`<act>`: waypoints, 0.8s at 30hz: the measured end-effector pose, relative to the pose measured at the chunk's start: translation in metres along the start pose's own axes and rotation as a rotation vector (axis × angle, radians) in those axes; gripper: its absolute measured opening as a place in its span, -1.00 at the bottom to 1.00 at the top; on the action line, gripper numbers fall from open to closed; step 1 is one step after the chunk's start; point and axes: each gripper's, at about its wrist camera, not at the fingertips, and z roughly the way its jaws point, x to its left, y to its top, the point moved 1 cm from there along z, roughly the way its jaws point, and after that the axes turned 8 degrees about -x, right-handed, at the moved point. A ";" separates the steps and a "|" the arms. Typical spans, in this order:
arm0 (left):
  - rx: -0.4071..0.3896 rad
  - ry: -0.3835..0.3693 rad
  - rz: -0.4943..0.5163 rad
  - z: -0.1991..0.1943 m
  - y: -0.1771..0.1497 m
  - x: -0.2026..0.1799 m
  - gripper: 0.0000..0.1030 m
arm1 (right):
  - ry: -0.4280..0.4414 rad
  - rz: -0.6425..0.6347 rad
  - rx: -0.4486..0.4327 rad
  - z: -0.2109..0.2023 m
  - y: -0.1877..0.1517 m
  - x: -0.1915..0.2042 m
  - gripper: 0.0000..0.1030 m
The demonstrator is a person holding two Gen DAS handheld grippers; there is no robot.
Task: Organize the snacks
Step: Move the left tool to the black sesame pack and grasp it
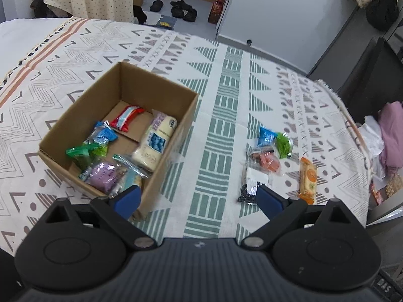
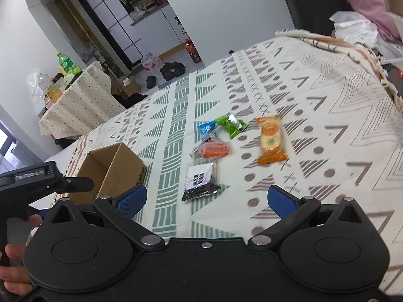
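Note:
An open cardboard box (image 1: 173, 136) (image 2: 118, 166) stands on the patterned cloth and holds several snack packets, among them a cream bar (image 1: 156, 143) and a purple pack (image 1: 105, 176). To its right lie loose snacks: a blue packet (image 1: 266, 136) (image 2: 206, 128), a green packet (image 1: 283, 143) (image 2: 231, 124), an orange-red clear pack (image 1: 269, 162) (image 2: 212, 149), a black-and-white pack (image 1: 252, 183) (image 2: 201, 181) and an orange bar (image 1: 308, 176) (image 2: 272, 139). My left gripper (image 1: 199, 198) is open between box and snacks, nothing in it. My right gripper (image 2: 207, 198) is open over the black-and-white pack, holding nothing.
A hand (image 2: 15, 269) holds the other gripper's handle at the lower left of the right wrist view. The cloth's fringed edge (image 2: 385, 80) drops off on the right, beside pink fabric (image 1: 390, 136). Beyond the table are shoes (image 1: 181, 8) on the floor and a draped side table (image 2: 80, 100).

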 end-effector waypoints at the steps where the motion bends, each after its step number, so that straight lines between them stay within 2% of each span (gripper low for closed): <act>1: 0.009 0.005 0.005 0.003 -0.001 -0.003 0.89 | 0.006 0.011 -0.004 0.000 0.000 -0.005 1.00; 4: 0.019 0.012 0.016 0.009 -0.006 -0.013 0.89 | 0.022 0.085 -0.005 0.004 -0.001 -0.019 1.00; 10: 0.034 0.007 0.047 0.024 -0.012 -0.031 0.89 | 0.004 0.123 -0.023 0.013 -0.002 -0.033 1.00; 16: 0.002 0.010 0.059 0.037 -0.014 -0.046 0.89 | -0.010 0.142 -0.052 0.024 0.004 -0.044 1.00; 22: 0.004 -0.038 0.042 0.058 -0.020 -0.057 0.86 | -0.030 0.163 -0.022 0.042 0.002 -0.055 0.96; 24: 0.009 -0.026 0.057 0.066 -0.022 -0.064 0.85 | -0.041 0.171 -0.005 0.050 0.003 -0.060 0.95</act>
